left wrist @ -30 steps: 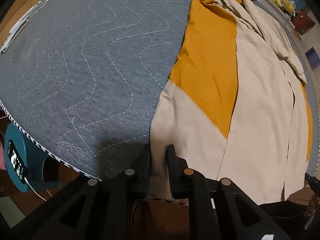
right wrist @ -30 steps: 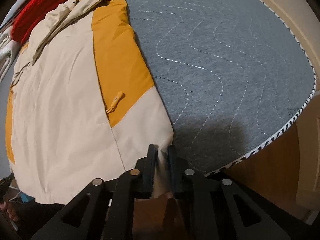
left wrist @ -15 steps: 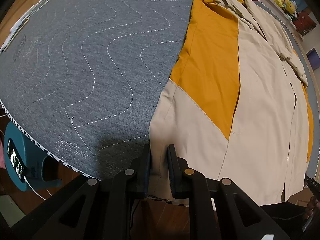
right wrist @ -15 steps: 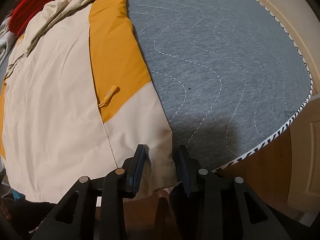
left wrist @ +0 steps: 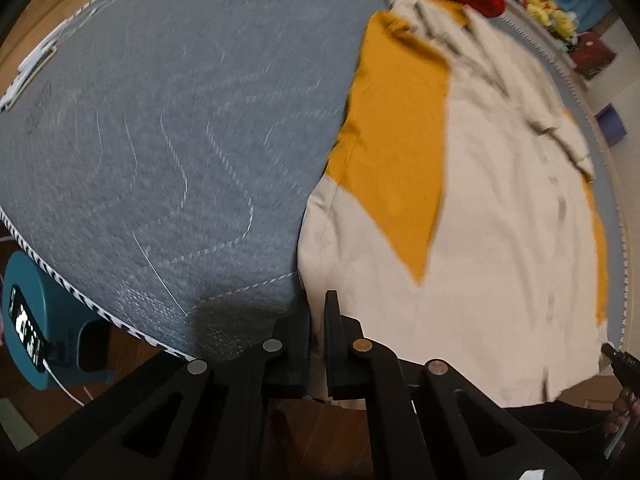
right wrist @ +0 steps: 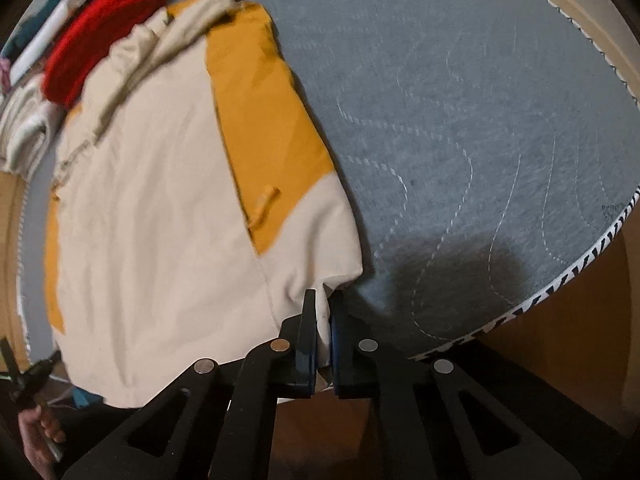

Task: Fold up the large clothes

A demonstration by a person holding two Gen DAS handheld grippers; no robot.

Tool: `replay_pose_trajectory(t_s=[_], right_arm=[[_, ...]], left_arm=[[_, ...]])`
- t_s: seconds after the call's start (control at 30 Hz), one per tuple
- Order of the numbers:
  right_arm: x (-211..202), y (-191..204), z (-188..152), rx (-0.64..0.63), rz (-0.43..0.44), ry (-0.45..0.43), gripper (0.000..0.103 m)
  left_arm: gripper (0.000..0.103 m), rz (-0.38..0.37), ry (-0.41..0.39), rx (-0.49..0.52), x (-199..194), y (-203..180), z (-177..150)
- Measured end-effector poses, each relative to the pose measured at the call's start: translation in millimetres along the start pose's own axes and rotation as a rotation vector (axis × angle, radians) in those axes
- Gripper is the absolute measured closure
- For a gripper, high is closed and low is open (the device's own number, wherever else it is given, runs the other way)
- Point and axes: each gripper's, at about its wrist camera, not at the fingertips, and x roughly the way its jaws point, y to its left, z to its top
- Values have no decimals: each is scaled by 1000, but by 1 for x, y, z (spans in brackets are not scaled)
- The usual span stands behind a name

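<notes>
Grey quilted mattress fills the view, cream-and-mustard jacket spread flat across it. Left gripper pinches one hem corner at the near edge, right gripper clamps the other.

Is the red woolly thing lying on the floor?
No, the red knit lies up on the grey quilt, by the top of the jacket.
</notes>
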Motion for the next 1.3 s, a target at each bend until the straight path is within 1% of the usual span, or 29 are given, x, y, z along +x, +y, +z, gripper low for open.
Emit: replay_pose_trajectory(t_s=[0.13,0.17,0.23,0.33,0.53,0.6,0.7,0.8,0.87,0.97,1.0,1.07,1.17,1.2,1.23,1.27,1.3], right_arm=[[-39,4,5,-21,44,-89,99],[-54,7,7,-32,71,-116,99],[-75,14,6,-52,102,-160,99],[-110,22,4,-85,140,-223,99],[-172,21,-7,-115,201,-307,99],[-193,16,-16,-129,221,-330,99],[-220,7,-36,-135,234,-341,100],[-252,-8,-69,-135,239,-359,100],[-272,-19,-92,-124,237,-367,100],[-288,-33,-110,-99,232,-373,100],[-289,-36,-111,-93,237,-370,100],[-286,-34,-102,-91,243,-371,100],[-266,-23,-70,-101,228,-373,99],[-257,-18,-55,-103,235,-375,100],[-244,-12,-33,-99,231,-371,100],[-233,-7,-17,-89,229,-364,100],[-221,-1,2,-83,235,-357,100]], left_arm=[[100,-76,-67,60,-44,-9,3],[100,-91,-76,67,-52,-11,2],[100,-143,-99,83,-75,-12,0],[100,-219,-126,95,-102,-10,-3],[100,-307,-154,152,-149,-9,-17],[100,-343,-149,163,-166,-5,-27],[100,-399,-134,168,-195,6,-47],[100,-424,-126,177,-222,15,-67],[100,-441,-119,167,-233,23,-73],[100,-447,-107,131,-230,28,-69],[100,-445,-109,131,-225,26,-63],[100,-431,-108,117,-207,20,-47],[100,-426,-107,87,-170,7,-7],[100,-424,-111,80,-158,2,7],[100,-412,-116,75,-148,-1,20],[100,-400,-112,47,-128,-5,41],[100,-410,-108,26,-118,-5,53]])
